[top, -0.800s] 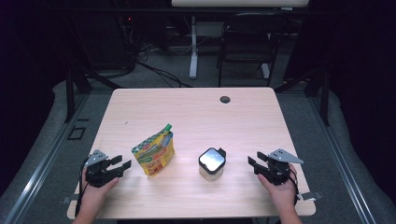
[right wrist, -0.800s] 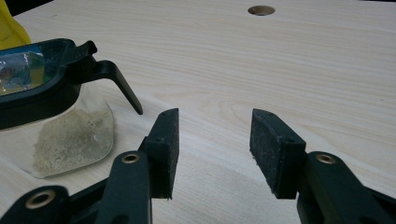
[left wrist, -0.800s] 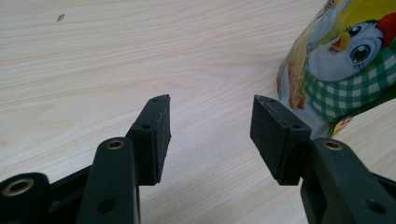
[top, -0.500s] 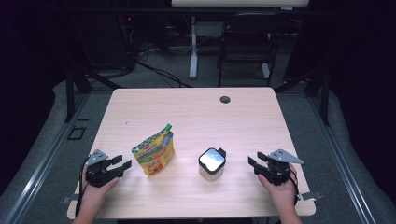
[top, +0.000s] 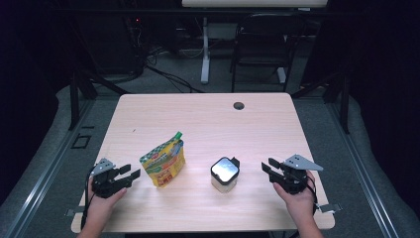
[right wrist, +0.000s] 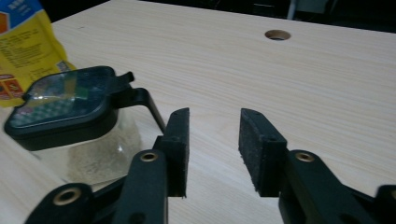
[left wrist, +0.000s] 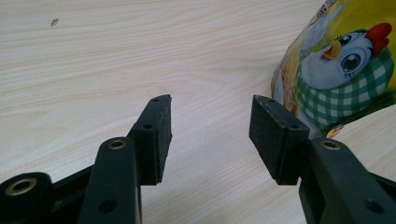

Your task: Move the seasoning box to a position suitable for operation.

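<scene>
My left claw [top: 130, 175] hangs wide and empty just left of the yellow standing pouch with a green spout [top: 163, 162] on the pale wooden bench [top: 208, 124]. My right claw [top: 267, 169] gapes empty, near the black-lidded clear jar [top: 224, 174].

What lay around my work at the table

I sat at a pale wooden table [top: 208, 124] with a fine grain. A small round hole [top: 238, 105] sat in the top near its far edge, at about one o'clock from the middle, and a tiny dark speck [top: 133, 131] marked the wood at ten o'clock. Beyond the far edge, at twelve o'clock, a white post [top: 205, 49] stood on the floor, with a dark chair [top: 260, 44] just beside it at one o'clock. Black cables [top: 168, 74] trailed over the grey floor [top: 327, 129] at eleven o'clock. At nine o'clock, off the table, a dark square plate [top: 80, 141] lay on the floor.
</scene>
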{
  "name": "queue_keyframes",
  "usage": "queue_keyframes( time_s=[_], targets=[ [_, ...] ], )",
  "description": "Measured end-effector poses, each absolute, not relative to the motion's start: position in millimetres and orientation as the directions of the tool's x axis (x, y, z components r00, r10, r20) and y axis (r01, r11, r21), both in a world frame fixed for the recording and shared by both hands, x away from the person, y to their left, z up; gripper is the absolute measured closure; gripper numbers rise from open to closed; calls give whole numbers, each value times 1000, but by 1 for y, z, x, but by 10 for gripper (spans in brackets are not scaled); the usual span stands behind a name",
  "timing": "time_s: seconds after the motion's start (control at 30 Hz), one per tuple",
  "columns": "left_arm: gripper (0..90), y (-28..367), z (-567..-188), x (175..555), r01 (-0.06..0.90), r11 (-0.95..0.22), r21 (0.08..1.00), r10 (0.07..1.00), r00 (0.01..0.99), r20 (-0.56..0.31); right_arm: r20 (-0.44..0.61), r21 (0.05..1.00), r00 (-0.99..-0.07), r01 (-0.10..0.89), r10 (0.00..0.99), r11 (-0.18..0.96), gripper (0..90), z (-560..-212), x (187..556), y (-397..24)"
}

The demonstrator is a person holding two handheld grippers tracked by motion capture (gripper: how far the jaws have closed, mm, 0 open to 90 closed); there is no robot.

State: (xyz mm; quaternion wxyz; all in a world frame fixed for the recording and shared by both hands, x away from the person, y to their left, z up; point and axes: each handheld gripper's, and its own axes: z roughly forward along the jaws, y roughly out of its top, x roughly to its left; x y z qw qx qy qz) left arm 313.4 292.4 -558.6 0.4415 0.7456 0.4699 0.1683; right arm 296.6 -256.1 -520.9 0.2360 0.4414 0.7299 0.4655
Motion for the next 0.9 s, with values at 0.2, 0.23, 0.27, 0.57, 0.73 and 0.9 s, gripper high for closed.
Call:
queue_keyframes(
  time_s=[0.2, 0.23, 0.27, 0.57, 0.73, 0.9],
  targets=[
    [490, 295, -559, 310, 550, -175, 817, 853, 499, -153, 59, 872, -533, 439, 844, 216, 689, -515, 308, -244],
    [490, 297, -559, 309, 549, -172, 818, 854, 497, -154, 65, 868, -539, 445, 840, 219, 690, -516, 312, -242],
    [490, 298, -559, 308, 549, -167, 819, 857, 491, -155, 58, 864, -548, 445, 834, 233, 695, -516, 316, -238],
    [515, 305, -557, 301, 554, -153, 819, 854, 491, -172, -20, 827, -618, 431, 786, 360, 726, -535, 325, -212],
    [517, 301, -555, 299, 550, -154, 821, 850, 497, -173, -27, 818, -640, 428, 768, 385, 734, -543, 326, -201],
    [529, 296, -553, 295, 537, -161, 828, 840, 516, -171, -25, 811, -647, 433, 762, 394, 739, -549, 331, -196]
  ],
)
